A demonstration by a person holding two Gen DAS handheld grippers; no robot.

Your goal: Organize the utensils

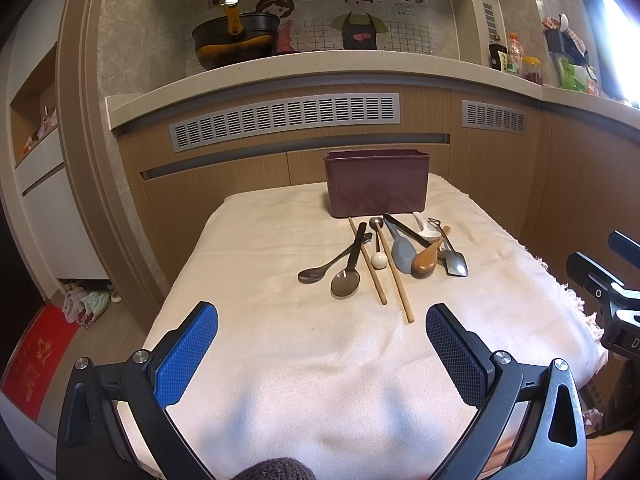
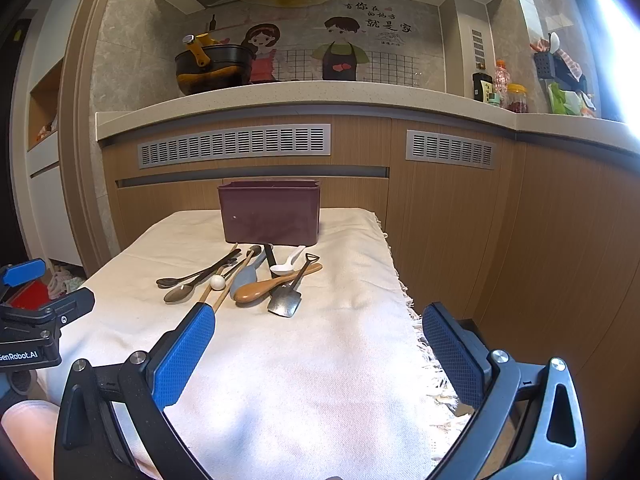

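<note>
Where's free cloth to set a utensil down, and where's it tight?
Free: the wide near stretch of cloth between the open left gripper and the chopsticks; also the strip left of the dark spoons, beside the maroon bin. Crowded: the utensil pile right in front of the bin.

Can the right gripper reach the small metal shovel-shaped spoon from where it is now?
Probably yes. The right gripper is open and empty, and the shovel-shaped spoon lies at the near right edge of the pile, with only bare cloth between them.
</note>
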